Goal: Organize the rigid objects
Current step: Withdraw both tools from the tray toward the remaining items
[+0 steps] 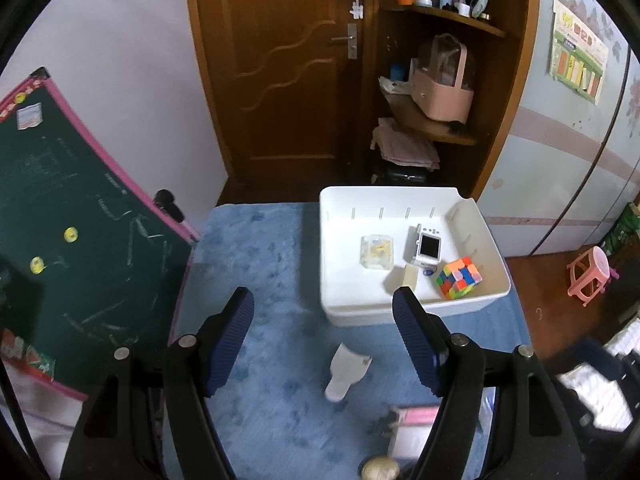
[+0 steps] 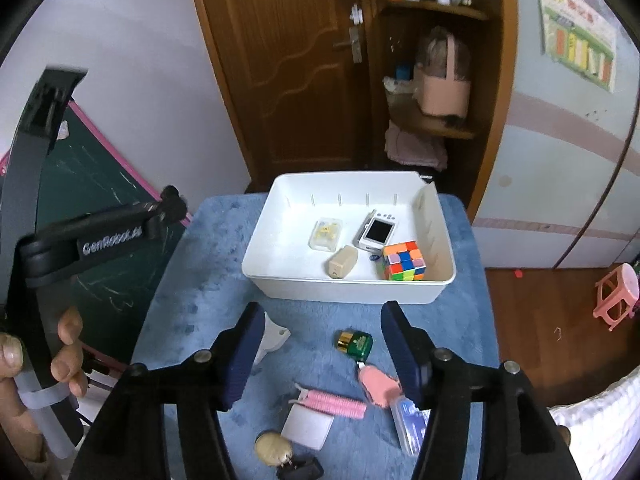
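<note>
A white bin [image 1: 472, 216] [image 2: 280, 192] stands at the far side of a blue-covered table [image 1: 272, 264]. Inside it lie a colour cube [image 1: 459, 278] [image 2: 403, 266], a small white device with a dark screen [image 1: 429, 249] [image 2: 378, 234], a clear case [image 1: 377, 257] [image 2: 326, 234] and a beige piece [image 2: 341, 267]. Loose on the cloth are a white scoop-shaped piece [image 1: 346, 372] [image 2: 274, 338], a green and gold item [image 2: 356, 344], a pink item [image 2: 378, 388], a pink roller [image 2: 336, 402], a white card [image 2: 307, 426] and a clear blue case [image 2: 408, 424]. My left gripper [image 1: 322, 296] and right gripper [image 2: 322, 308] both hover open and hold nothing.
A green chalkboard [image 1: 60, 220] leans left of the table. A brown door [image 1: 280, 60] and corner shelves [image 1: 440, 128] stand behind. A pink stool [image 2: 616, 296] sits on the floor at right. A hand [image 2: 68, 352] holds the left gripper's handle. A round brassy object [image 2: 273, 448] lies near the front edge.
</note>
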